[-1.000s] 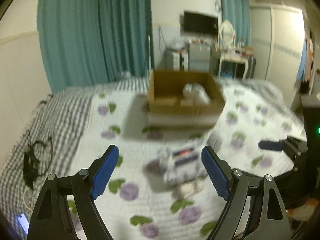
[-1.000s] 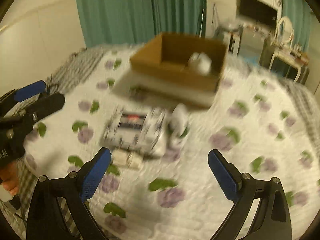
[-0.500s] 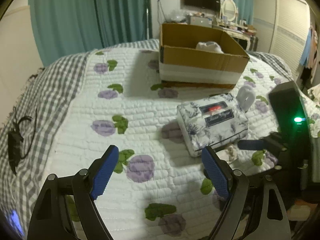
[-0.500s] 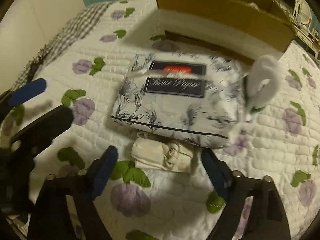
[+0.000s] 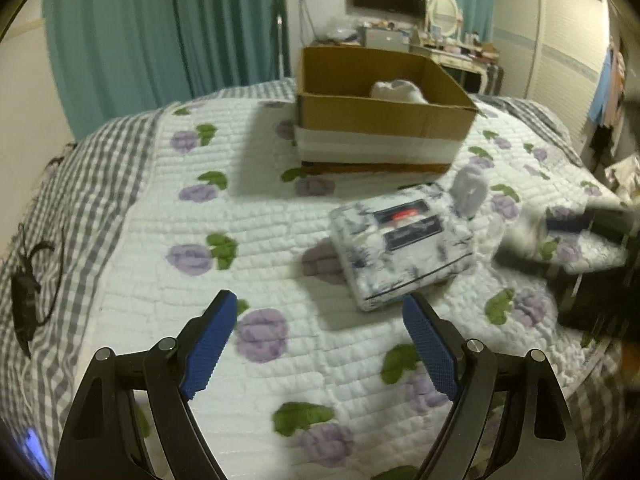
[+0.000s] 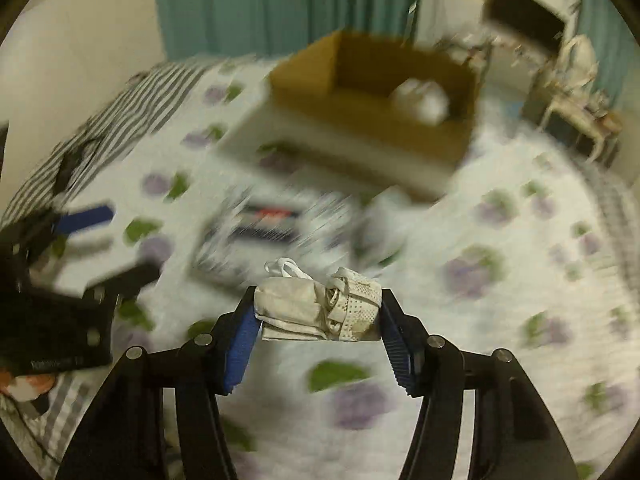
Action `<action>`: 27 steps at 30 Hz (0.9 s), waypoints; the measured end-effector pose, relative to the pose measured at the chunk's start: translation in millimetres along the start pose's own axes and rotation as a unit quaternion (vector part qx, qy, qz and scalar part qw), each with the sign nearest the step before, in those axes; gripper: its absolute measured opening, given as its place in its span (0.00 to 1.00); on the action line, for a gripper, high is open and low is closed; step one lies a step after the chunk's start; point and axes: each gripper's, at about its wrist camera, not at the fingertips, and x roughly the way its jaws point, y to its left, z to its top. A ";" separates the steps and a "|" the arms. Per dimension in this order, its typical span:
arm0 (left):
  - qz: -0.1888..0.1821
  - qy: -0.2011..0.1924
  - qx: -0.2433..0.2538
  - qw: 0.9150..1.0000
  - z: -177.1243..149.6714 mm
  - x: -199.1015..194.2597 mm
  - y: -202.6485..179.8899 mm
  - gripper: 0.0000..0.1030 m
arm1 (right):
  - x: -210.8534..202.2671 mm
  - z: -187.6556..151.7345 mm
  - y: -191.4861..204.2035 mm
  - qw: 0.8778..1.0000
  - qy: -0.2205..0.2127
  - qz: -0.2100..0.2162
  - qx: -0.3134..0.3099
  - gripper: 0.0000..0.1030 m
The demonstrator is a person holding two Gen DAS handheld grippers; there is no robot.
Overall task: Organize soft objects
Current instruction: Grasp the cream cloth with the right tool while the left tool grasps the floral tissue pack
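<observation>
My right gripper [image 6: 318, 320] is shut on a folded cream cloth bundle [image 6: 316, 312] and holds it above the bed. My left gripper [image 5: 320, 344] is open and empty, low over the quilt, short of the floral tissue pack [image 5: 404, 248]. A small white roll [image 5: 470, 192] stands just behind the pack. The cardboard box [image 5: 380, 120] sits farther back with a white soft item [image 5: 398, 92] inside. In the right wrist view the box [image 6: 372, 96], the item in it [image 6: 422, 98] and the pack [image 6: 264, 224] are blurred. The right gripper shows blurred at the right of the left wrist view [image 5: 576, 236].
The bed has a white quilt with purple flowers [image 5: 260, 332] and a grey checked blanket [image 5: 92, 168] at the left. A black cable [image 5: 28, 288] lies on the blanket. A dresser with clutter [image 5: 440, 44] stands behind the bed.
My right gripper has closed on the cream cloth bundle that lay in front of the tissue pack and lifted it off the quilt. The left gripper stayed open.
</observation>
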 end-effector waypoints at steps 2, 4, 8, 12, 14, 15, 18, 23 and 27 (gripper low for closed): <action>-0.014 0.008 0.000 1.000 6.6 6.9 -8.9 0.83 | -7.5 9.0 -21.3 1.000 -0.012 -0.010 0.016 0.56; -0.041 0.019 -0.008 0.999 12.1 16.8 -18.0 0.83 | -9.0 12.5 -41.1 0.999 -0.017 -0.017 0.036 0.56; -0.051 0.041 -0.003 0.998 20.0 45.8 -35.4 0.82 | 6.2 14.1 -67.2 0.998 -0.004 -0.025 0.055 0.56; -0.033 0.042 -0.030 0.998 23.2 67.2 -31.6 0.81 | 18.3 10.4 -75.8 0.997 0.007 -0.016 0.069 0.56; -0.041 0.039 -0.046 0.997 23.3 76.1 -27.5 0.81 | 22.9 5.9 -72.5 0.998 0.012 -0.013 0.064 0.56; -0.054 0.045 -0.058 0.996 23.0 83.6 -26.0 0.81 | 24.8 5.5 -70.9 0.998 0.014 -0.012 0.060 0.56; -0.068 0.059 -0.061 0.994 22.4 101.2 -28.5 0.85 | 29.0 3.8 -63.6 0.999 0.017 -0.008 0.044 0.56; -0.112 0.087 -0.108 0.984 20.8 119.9 -18.3 0.87 | 31.1 2.7 -63.3 0.999 0.018 -0.001 0.044 0.56; -0.127 0.097 -0.112 0.981 17.6 114.6 -18.7 0.80 | 31.0 1.1 -65.3 0.999 0.018 0.001 0.049 0.56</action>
